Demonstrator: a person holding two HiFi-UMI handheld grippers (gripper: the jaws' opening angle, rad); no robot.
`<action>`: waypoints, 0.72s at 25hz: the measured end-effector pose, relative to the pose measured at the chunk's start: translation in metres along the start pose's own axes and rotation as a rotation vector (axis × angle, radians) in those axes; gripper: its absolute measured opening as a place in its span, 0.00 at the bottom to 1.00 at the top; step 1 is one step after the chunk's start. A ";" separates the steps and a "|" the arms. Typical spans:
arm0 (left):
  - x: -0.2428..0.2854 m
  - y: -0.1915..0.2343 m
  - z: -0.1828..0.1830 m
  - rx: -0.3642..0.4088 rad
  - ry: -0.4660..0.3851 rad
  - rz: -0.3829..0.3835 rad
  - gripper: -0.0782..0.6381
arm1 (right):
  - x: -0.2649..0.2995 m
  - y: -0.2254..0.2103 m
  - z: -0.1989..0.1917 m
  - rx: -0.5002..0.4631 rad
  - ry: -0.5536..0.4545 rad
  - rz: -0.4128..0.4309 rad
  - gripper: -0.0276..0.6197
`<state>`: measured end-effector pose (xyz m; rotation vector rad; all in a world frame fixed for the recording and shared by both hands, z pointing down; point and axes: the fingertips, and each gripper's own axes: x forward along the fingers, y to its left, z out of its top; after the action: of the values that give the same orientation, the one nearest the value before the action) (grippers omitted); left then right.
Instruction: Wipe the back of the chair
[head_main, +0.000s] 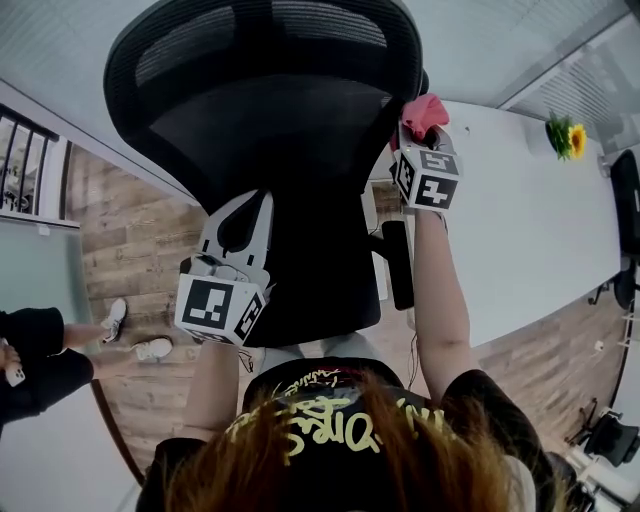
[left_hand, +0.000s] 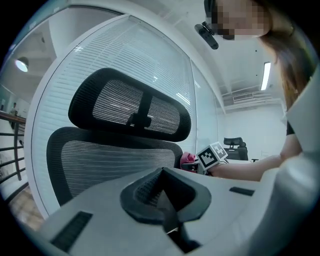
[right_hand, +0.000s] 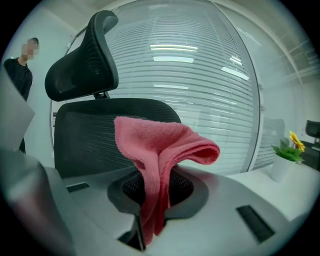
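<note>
A black mesh office chair (head_main: 270, 120) fills the head view from above. Its backrest (left_hand: 110, 160) and headrest (left_hand: 130, 107) rise ahead in the left gripper view. My right gripper (head_main: 420, 135) is shut on a folded pink cloth (head_main: 426, 110) at the right edge of the backrest; whether the cloth touches the mesh I cannot tell. In the right gripper view the cloth (right_hand: 160, 147) stands up out of my right gripper (right_hand: 152, 202), in front of the backrest (right_hand: 95, 135). My left gripper (head_main: 243, 215) hangs behind the chair, lower left. Nothing is between the shut jaws of my left gripper (left_hand: 163, 194).
A long white table (head_main: 530, 220) runs along the right, with a potted sunflower (head_main: 567, 135) at its far end. A person (head_main: 40, 350) in dark clothes and white shoes stands at the left on the wood floor. Window blinds (right_hand: 200, 75) are behind the chair.
</note>
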<state>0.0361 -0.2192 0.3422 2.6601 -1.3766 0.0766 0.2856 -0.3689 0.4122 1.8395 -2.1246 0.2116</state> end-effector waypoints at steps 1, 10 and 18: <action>0.000 0.001 -0.001 -0.003 0.001 0.005 0.10 | 0.002 0.000 0.000 0.006 -0.001 0.000 0.14; -0.004 0.015 -0.007 -0.010 0.009 0.025 0.10 | 0.005 0.011 0.002 -0.006 -0.005 -0.061 0.14; -0.011 0.021 -0.005 -0.008 0.008 0.036 0.10 | 0.009 0.030 0.006 -0.005 -0.009 -0.039 0.14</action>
<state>0.0127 -0.2210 0.3485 2.6259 -1.4202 0.0859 0.2545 -0.3740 0.4123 1.8803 -2.0914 0.1893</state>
